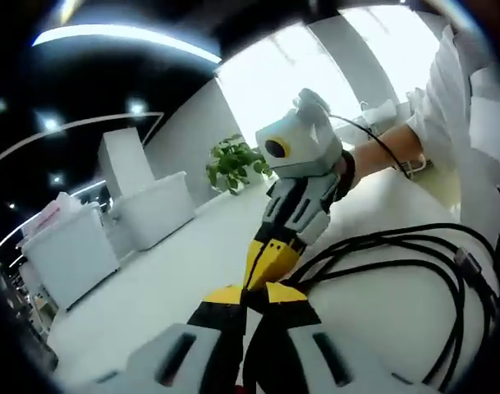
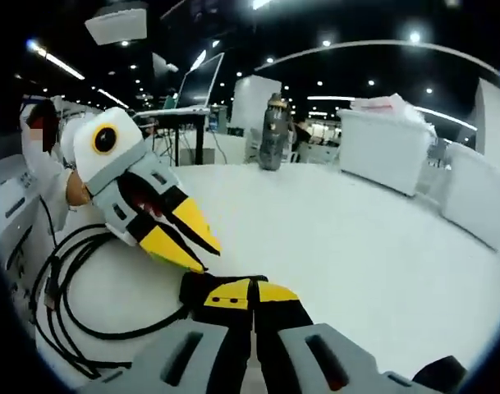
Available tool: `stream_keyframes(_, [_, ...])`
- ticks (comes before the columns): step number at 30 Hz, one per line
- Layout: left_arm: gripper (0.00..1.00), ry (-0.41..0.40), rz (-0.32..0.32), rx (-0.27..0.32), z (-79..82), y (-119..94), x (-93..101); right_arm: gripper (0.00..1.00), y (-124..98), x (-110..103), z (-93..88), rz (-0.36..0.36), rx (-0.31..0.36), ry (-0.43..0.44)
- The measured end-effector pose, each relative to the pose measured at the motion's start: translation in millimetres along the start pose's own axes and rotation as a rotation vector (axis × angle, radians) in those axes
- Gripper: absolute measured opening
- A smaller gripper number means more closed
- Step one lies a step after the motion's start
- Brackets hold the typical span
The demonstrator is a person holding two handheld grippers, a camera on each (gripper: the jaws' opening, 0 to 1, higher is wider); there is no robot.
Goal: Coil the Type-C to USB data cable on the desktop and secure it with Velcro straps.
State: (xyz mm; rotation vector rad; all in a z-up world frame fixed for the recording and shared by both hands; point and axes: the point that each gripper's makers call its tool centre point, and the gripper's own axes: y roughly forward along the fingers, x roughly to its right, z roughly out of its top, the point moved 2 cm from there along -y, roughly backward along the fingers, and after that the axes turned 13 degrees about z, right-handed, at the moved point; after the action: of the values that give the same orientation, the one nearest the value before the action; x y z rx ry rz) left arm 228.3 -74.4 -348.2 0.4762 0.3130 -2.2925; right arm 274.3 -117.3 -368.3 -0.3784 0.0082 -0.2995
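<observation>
The cable [image 1: 414, 254] lies in loose black loops on the white table [image 1: 176, 287], and I have one strand of it pinched in my left claw [image 1: 251, 297], its yellow tips pressed together on it. My right claw [image 2: 243, 292] is pressed together too, gripping the cable's [image 2: 77, 279] dark strap. The two claws meet tip to tip above the table. Beyond stand white bins [image 1: 151, 209] and a potted plant [image 1: 233, 164].

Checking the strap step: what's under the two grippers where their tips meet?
Black cable loops lie on the white table beside and beneath the right gripper. The left gripper covers the meeting point; no strap visible.
</observation>
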Motion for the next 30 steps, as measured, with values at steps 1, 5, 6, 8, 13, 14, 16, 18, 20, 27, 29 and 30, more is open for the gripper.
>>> stream_keyframes(1, [0.09, -0.003, 0.002, 0.001, 0.0, 0, -0.5, 0.01, -2, 1, 0.8, -0.009, -0.003, 0.014])
stream_keyframes(5, [0.09, -0.005, 0.009, -0.004, -1.2, -1, -2.1, 0.01, -9, -9, 18.8, 0.082, 0.12, 0.065])
stream_keyframes(6, [0.09, -0.006, 0.009, -0.005, -1.2, -1, -2.0, 0.01, -8, -13, 14.0, 0.106, 0.098, 0.069])
stream_keyframes(8, [0.09, -0.004, 0.008, -0.004, -1.0, -1, -1.9, 0.01, -4, -16, 3.7, 0.11, 0.046, 0.034])
stream_keyframes(13, [0.09, -0.002, 0.009, -0.006, -1.3, -3, -1.2, 0.0, -1, -20, 0.6, 0.128, 0.014, -0.049])
stream_keyframes(14, [0.1, -0.009, 0.009, -0.007, -1.1, -3, -1.7, 0.0, -1, -19, 1.2, 0.127, 0.015, -0.041])
stream_keyframes(16, [0.11, -0.013, 0.015, -0.009, -0.4, -5, -3.5, 0.0, -4, -16, 9.8, 0.116, 0.074, 0.01])
stream_keyframes(18, [0.11, 0.02, 0.048, -0.011, 0.8, -7, -11.2, 0.01, -7, -18, 21.3, 0.146, 0.164, 0.101])
stream_keyframes(20, [0.11, 0.032, 0.088, 0.0, 3.8, -8, -20.7, 0.01, -5, -19, 17.3, 0.154, 0.142, 0.094])
stream_keyframes(27, [0.11, -0.197, 0.224, 0.045, 6.8, -18, -61.8, 0.02, -10, -31, 29.0, 0.179, 0.19, 0.044])
stream_keyframes(29, [0.11, -0.214, 0.269, 0.04, 5.4, -20, -72.7, 0.1, -8, -41, 28.6, 0.2, 0.165, 0.01])
stream_keyframes(30, [0.11, -0.196, 0.304, 0.044, 5.9, -22, -79.9, 0.15, -7, -43, 26.6, 0.203, 0.149, -0.005])
